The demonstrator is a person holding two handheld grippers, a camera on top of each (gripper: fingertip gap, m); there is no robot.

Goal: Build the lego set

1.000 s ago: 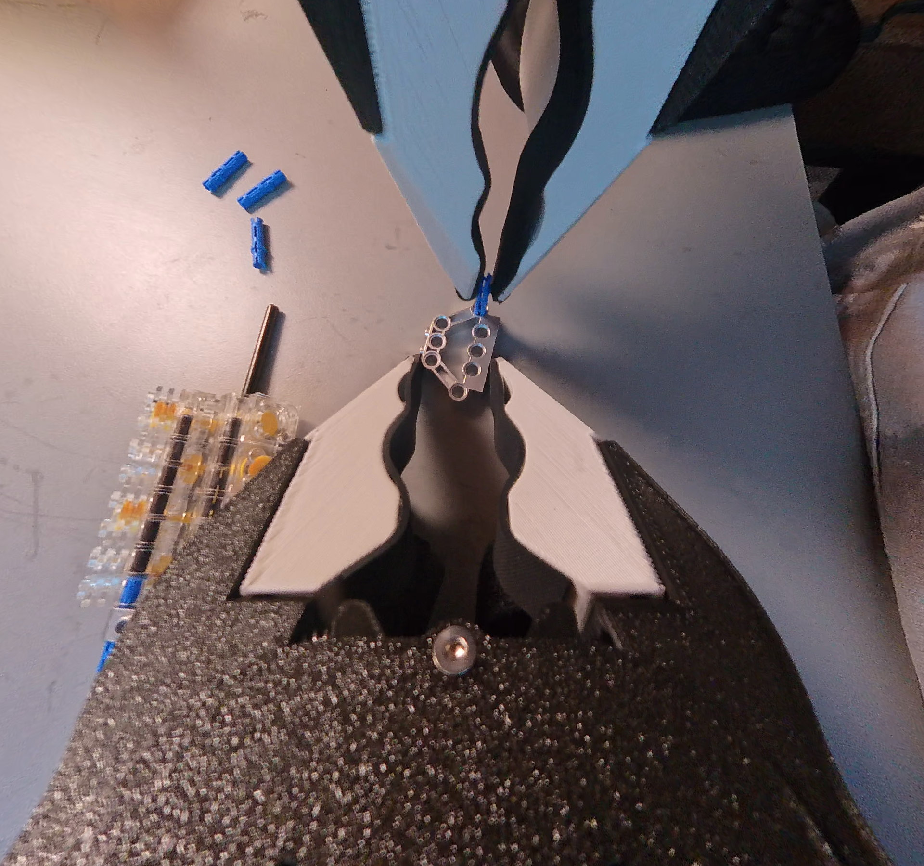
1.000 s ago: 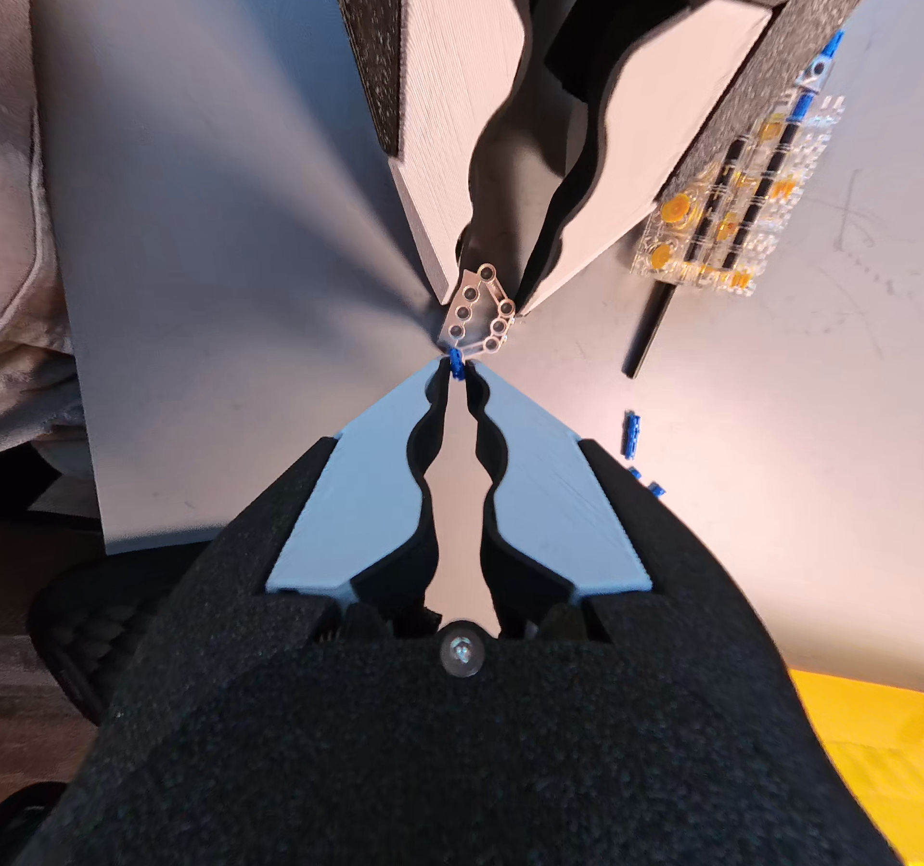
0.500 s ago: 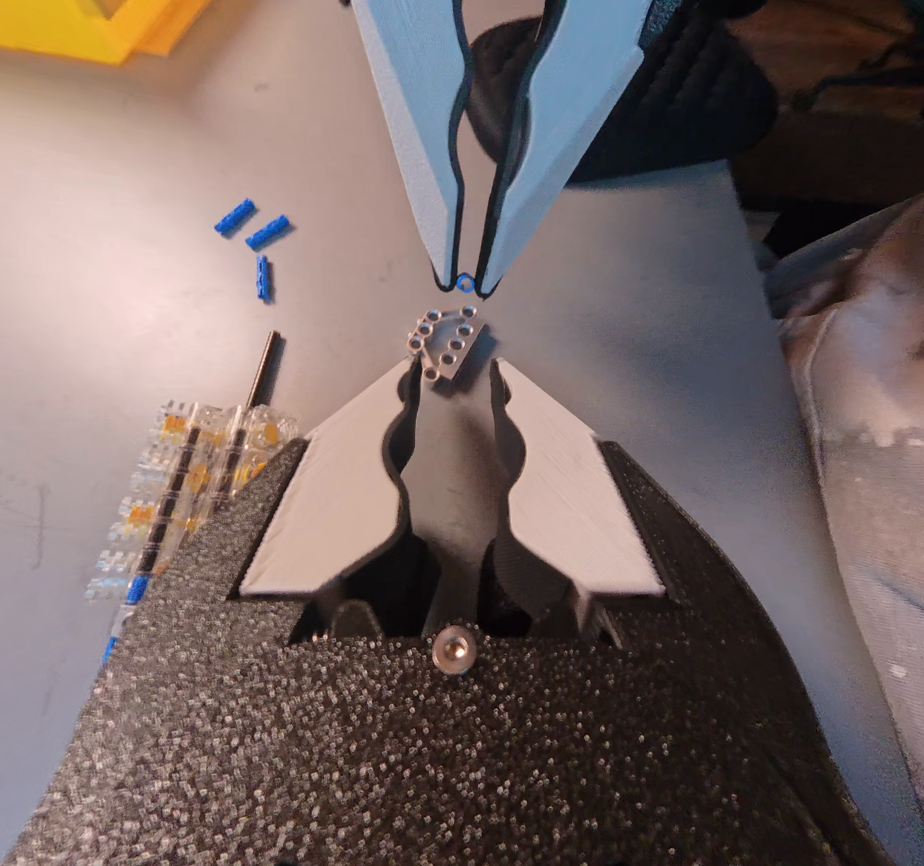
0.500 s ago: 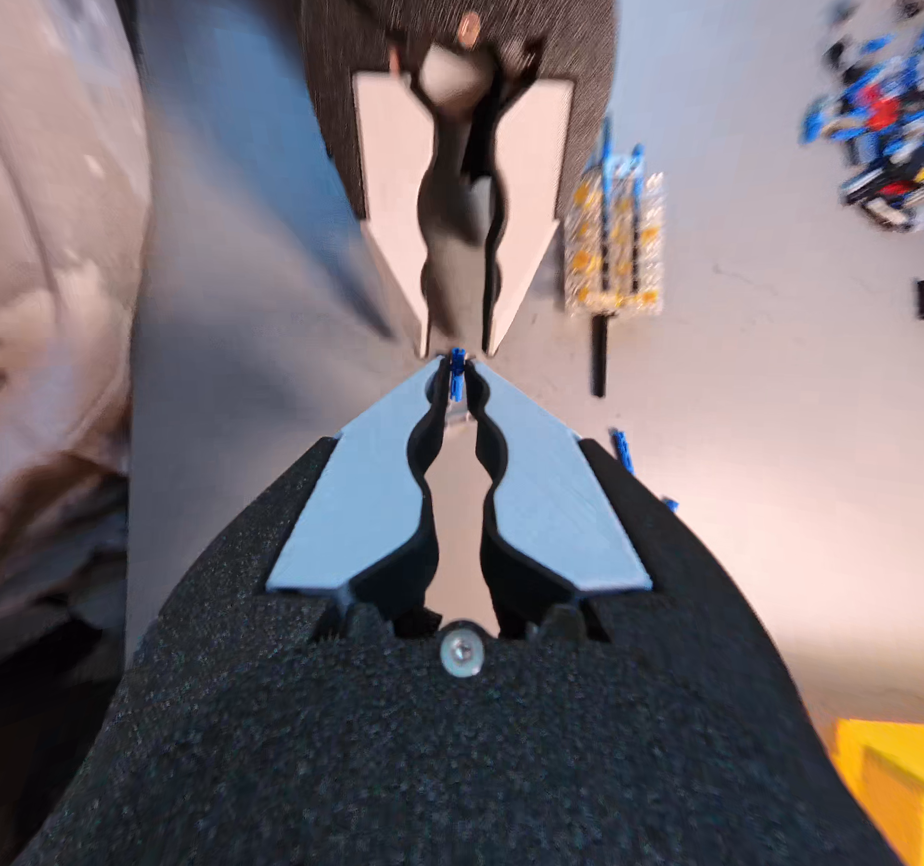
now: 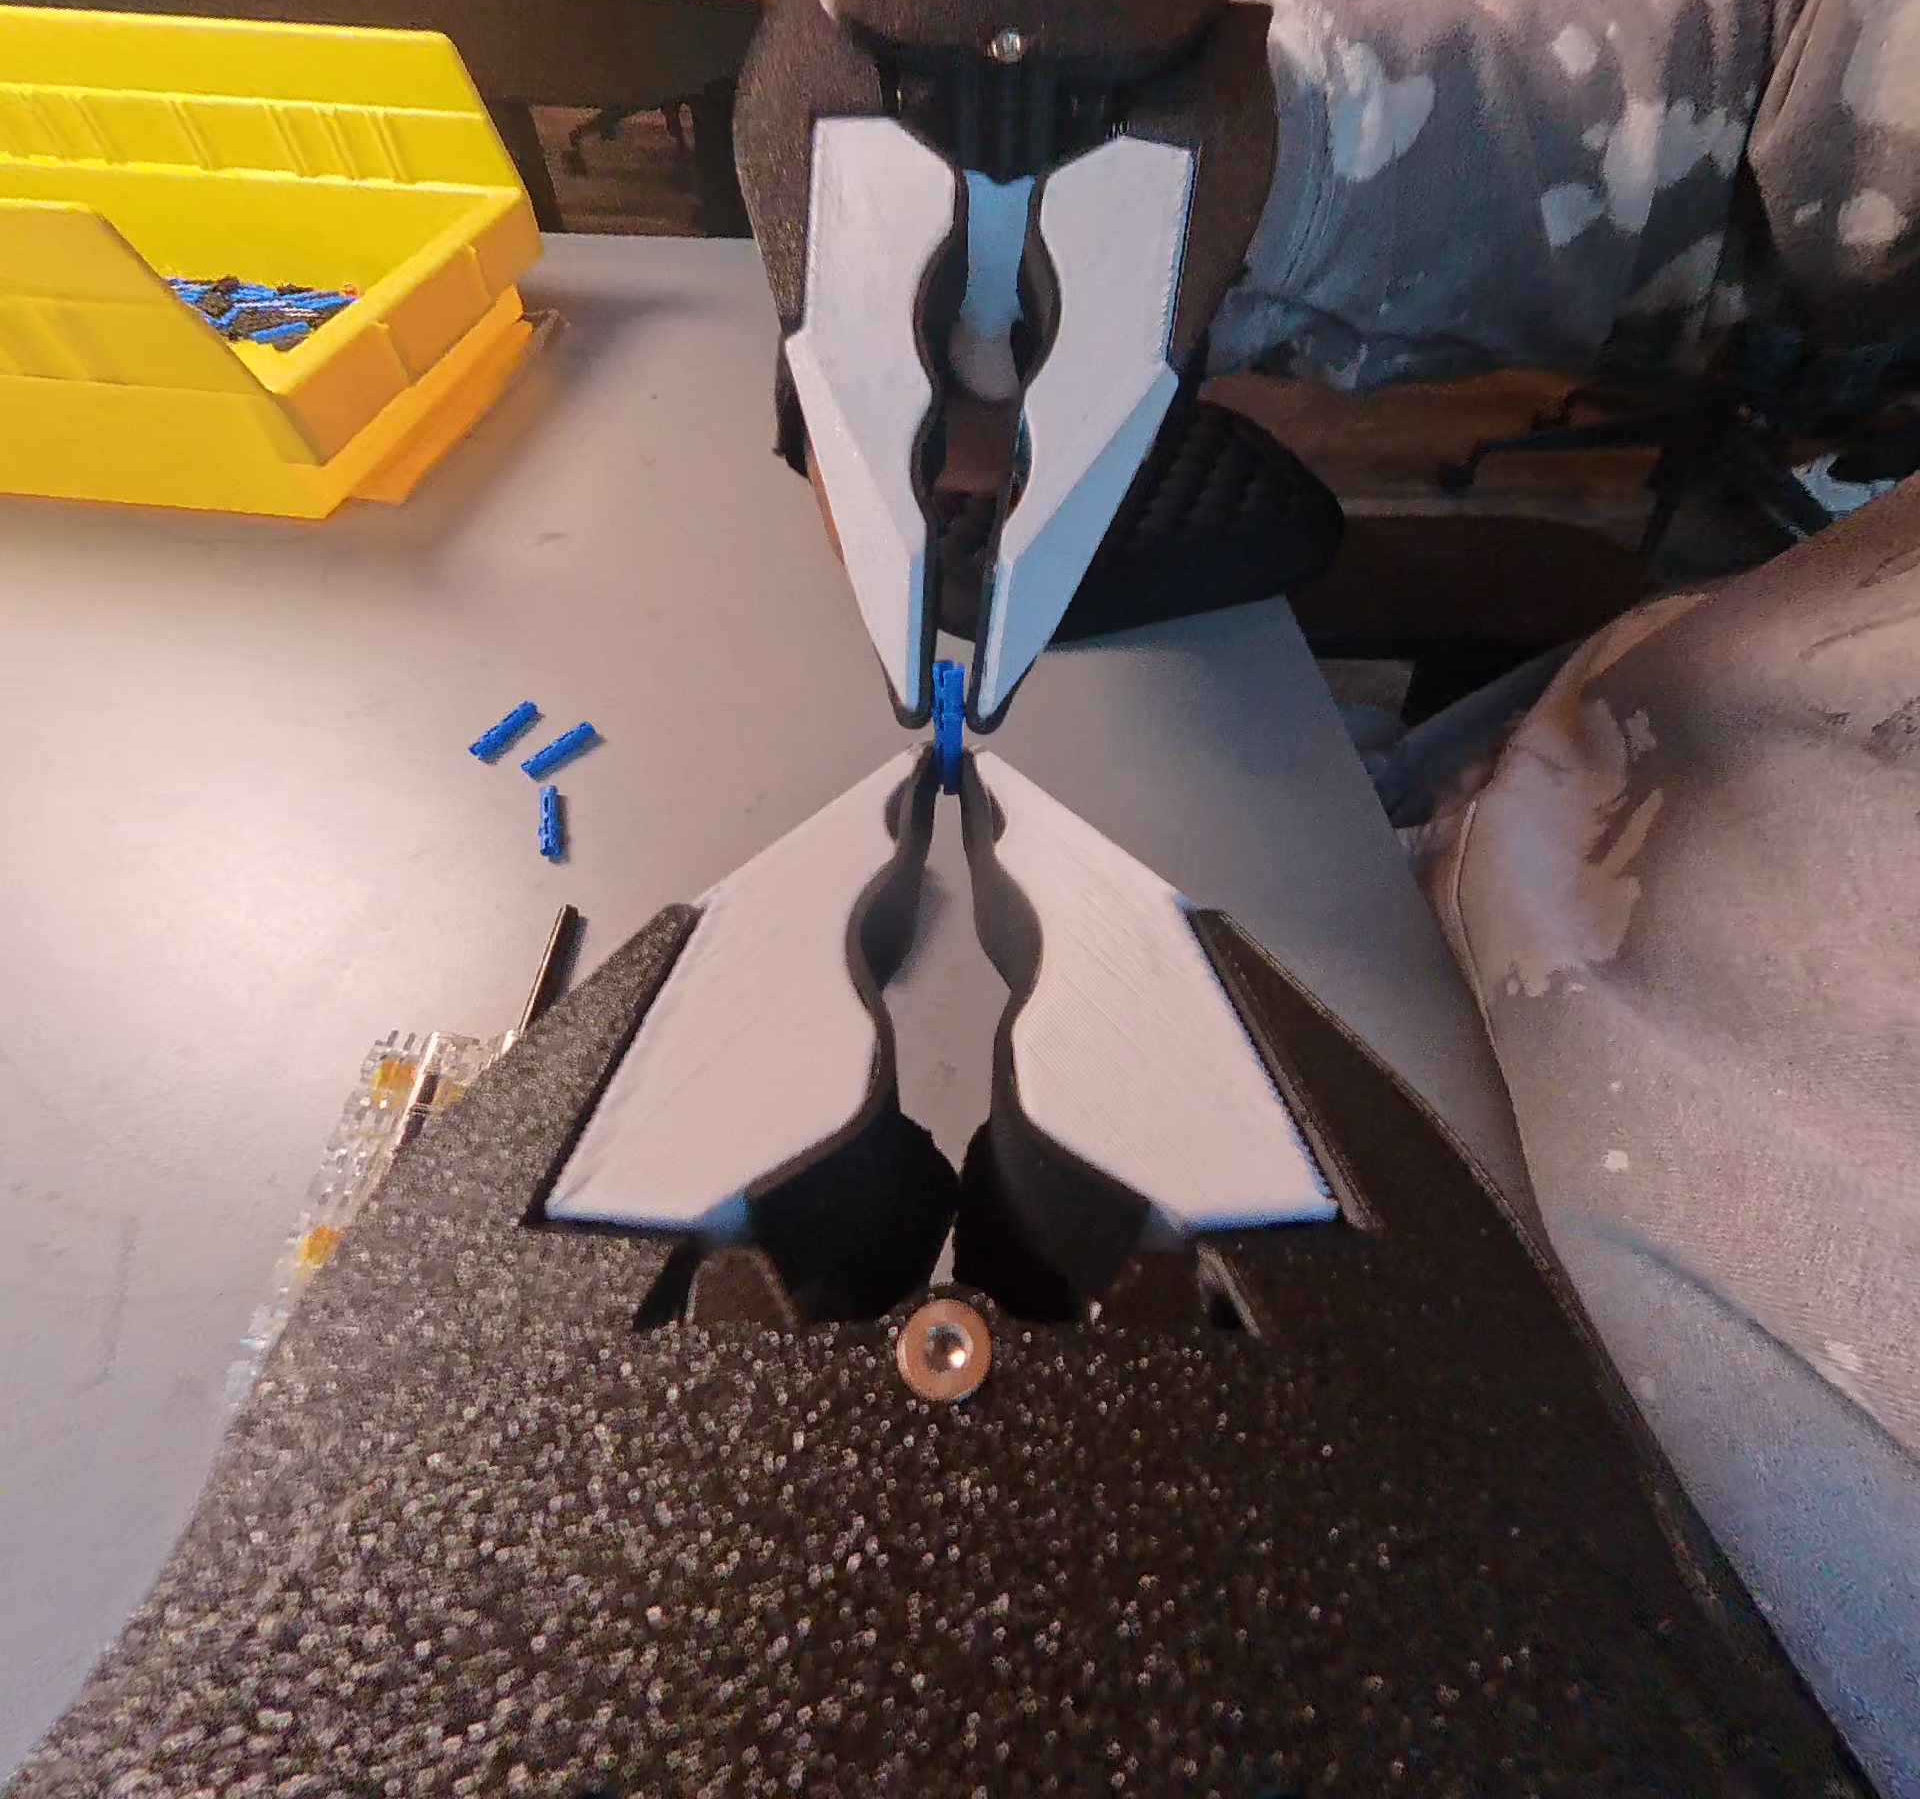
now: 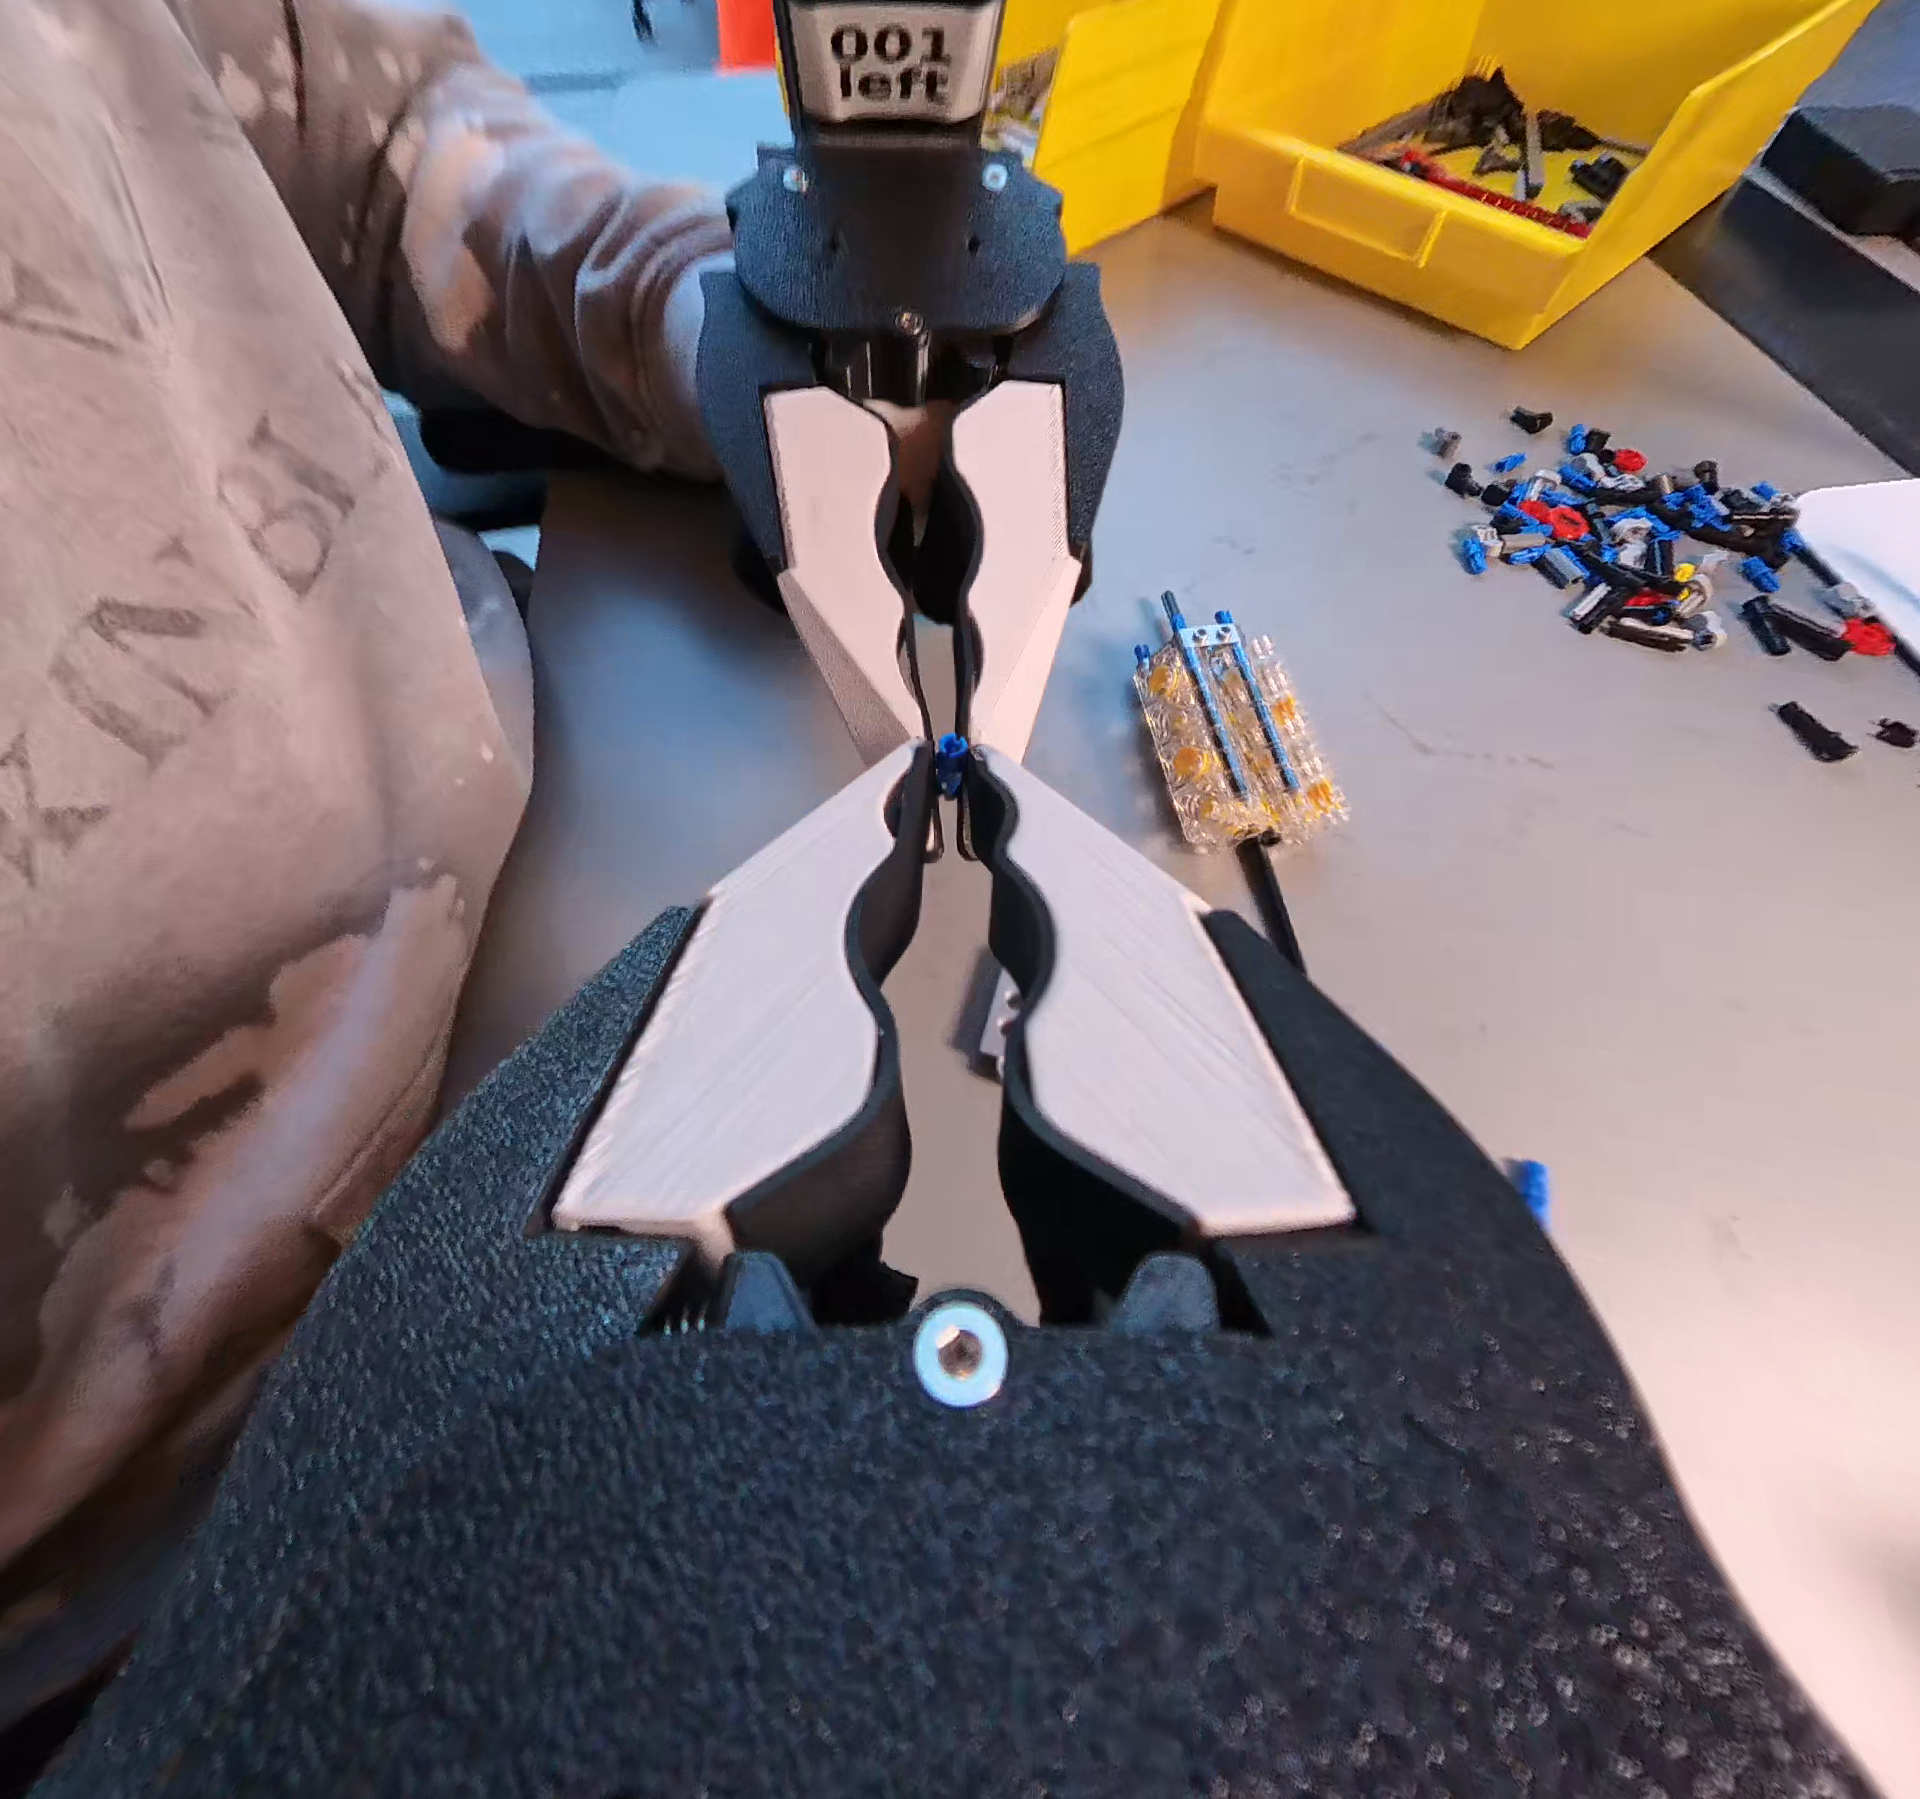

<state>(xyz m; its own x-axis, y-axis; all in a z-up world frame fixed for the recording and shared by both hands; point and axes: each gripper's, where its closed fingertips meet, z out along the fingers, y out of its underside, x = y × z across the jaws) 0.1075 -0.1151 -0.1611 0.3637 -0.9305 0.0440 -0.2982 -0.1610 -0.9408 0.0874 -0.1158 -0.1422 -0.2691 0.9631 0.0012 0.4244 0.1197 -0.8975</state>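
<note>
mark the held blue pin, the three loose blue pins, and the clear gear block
held blue pin [image 5: 948, 723], left wrist view, its shaft.
three loose blue pins [image 5: 559, 748], left wrist view, middle pin.
clear gear block [image 6: 1236, 750], right wrist view, its top face.

Yellow bins [image 6: 1475, 139] sit at the desk's [image 6: 1558, 1022] far edge, loose small parts [image 6: 1662, 544] scattered near them, and three blue pins [image 5: 535, 762] lie together.

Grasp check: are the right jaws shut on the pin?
Shut: the pin sits pinched at the tips of the right gripper, visible in both views.
</note>
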